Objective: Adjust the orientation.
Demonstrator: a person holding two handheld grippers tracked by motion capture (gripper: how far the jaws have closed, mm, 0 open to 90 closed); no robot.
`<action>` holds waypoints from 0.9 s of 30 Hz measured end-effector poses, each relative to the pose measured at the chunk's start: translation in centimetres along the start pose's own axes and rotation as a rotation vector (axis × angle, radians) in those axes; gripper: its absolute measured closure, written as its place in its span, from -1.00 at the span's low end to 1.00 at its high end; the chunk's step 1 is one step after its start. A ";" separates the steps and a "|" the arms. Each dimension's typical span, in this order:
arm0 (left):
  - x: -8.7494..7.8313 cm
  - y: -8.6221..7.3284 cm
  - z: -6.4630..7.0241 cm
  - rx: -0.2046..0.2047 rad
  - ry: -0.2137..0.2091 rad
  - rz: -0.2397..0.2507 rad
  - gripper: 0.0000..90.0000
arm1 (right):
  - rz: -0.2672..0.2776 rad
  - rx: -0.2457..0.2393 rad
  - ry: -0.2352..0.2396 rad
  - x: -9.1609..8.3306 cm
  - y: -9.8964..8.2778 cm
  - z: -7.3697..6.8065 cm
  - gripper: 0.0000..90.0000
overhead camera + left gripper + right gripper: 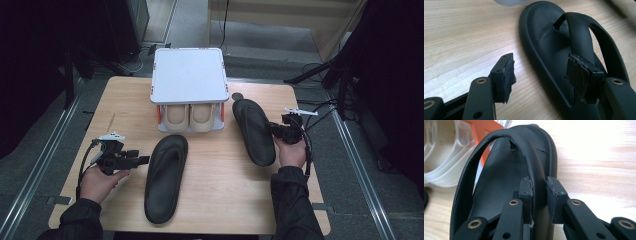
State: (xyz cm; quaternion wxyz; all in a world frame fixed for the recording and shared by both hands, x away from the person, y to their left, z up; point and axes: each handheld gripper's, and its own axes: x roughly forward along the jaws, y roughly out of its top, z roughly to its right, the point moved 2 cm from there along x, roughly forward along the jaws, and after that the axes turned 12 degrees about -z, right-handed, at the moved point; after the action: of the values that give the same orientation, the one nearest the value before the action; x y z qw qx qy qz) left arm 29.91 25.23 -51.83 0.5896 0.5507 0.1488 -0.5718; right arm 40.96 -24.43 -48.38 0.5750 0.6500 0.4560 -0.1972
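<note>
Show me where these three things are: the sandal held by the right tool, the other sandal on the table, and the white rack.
held sandal (499,185), right gripper view, on its footbed.
other sandal (165,175), high view, on the middle of its footbed.
white rack (189,75), high view, on its flat top.

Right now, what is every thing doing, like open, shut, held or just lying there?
Left gripper: open, one jaw over the left flip-flop, holding nothing.
Right gripper: shut on the right flip-flop's strap.
Left flip-flop: flat on the table, strap up.
Right flip-flop: gripped, tilted on its side edge.
Shoe rack: upright, beige pair inside.
</note>
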 end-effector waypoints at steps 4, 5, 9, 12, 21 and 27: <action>0.2 0.3 0.1 0.002 -0.009 -0.003 -0.12 | -0.006 -0.008 -0.001 -0.7 -0.9 -0.5 0.69; 0.2 0.4 0.1 0.000 -0.011 -0.003 -0.12 | -0.004 -0.016 -0.001 -0.8 -1.1 -0.5 0.69; 0.4 0.7 0.1 -0.003 -0.018 0.005 -0.12 | -0.001 -0.015 0.016 -1.4 -1.9 -0.9 0.69; 0.5 1.0 0.2 0.009 -0.017 -0.007 -0.12 | 0.007 -0.023 0.021 -2.0 -2.6 -1.3 0.69; 0.9 1.6 0.5 0.021 -0.019 -0.010 -0.11 | 0.014 -0.043 0.040 -3.6 -5.0 -2.8 0.69; 1.1 2.0 0.7 0.038 -0.018 -0.005 -0.07 | 0.008 -0.057 0.058 -4.1 -6.5 -4.1 0.69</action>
State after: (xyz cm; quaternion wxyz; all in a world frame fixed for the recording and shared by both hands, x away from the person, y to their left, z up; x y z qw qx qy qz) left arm 31.60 23.60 -51.52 0.5788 0.5565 0.1340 -0.5807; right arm 32.42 -22.62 -47.78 0.5808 0.6407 0.4751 -0.1629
